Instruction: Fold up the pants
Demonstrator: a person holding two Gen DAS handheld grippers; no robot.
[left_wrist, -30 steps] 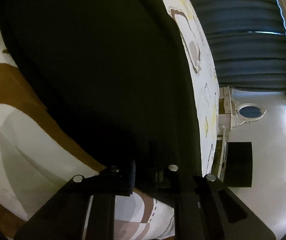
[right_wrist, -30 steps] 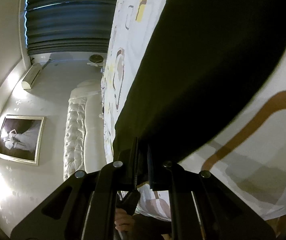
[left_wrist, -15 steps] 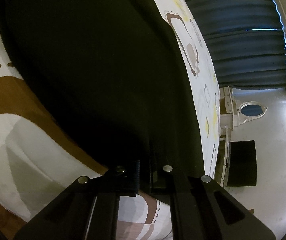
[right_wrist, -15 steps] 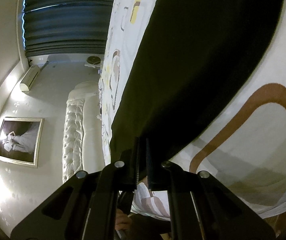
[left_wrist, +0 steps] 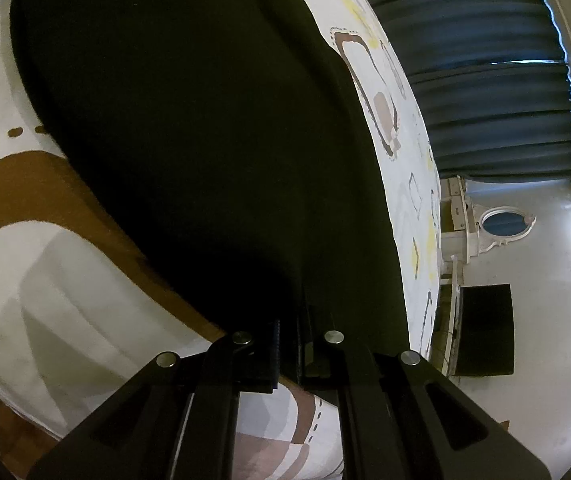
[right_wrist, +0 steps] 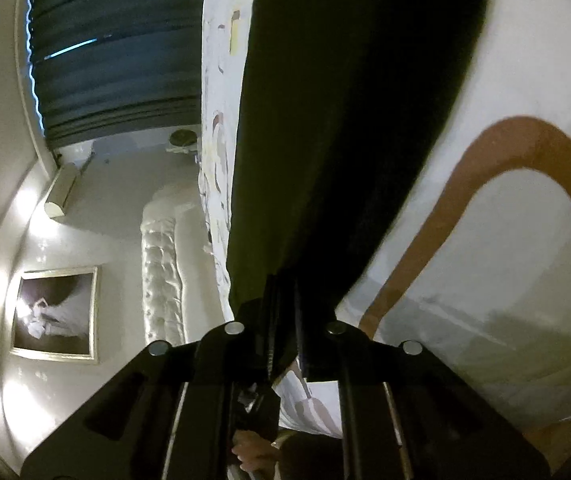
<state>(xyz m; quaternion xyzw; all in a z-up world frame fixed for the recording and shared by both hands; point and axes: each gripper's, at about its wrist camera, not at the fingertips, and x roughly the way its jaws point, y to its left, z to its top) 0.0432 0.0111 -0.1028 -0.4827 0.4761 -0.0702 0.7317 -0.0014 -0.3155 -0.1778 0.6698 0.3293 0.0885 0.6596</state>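
matte black pants [left_wrist: 205,140] drape smoothly over curve-patterned white bedspread [left_wrist: 25,280].

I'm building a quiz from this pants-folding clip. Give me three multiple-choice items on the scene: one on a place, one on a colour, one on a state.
1. Where do the pants lie?
A. on a patterned bed cover
B. on a bare wooden floor
C. over a chair back

2. What colour are the pants?
A. white
B. black
C. red

3. How does the left gripper stand?
A. wide open above the cloth
B. shut on the pants' edge
C. holding a hanger

Key: 1 A, the bed cover with brown and grey shapes shows around the cloth; 2 B, the fabric is dark in both views; 3 B, its jaws are together with black cloth between them.
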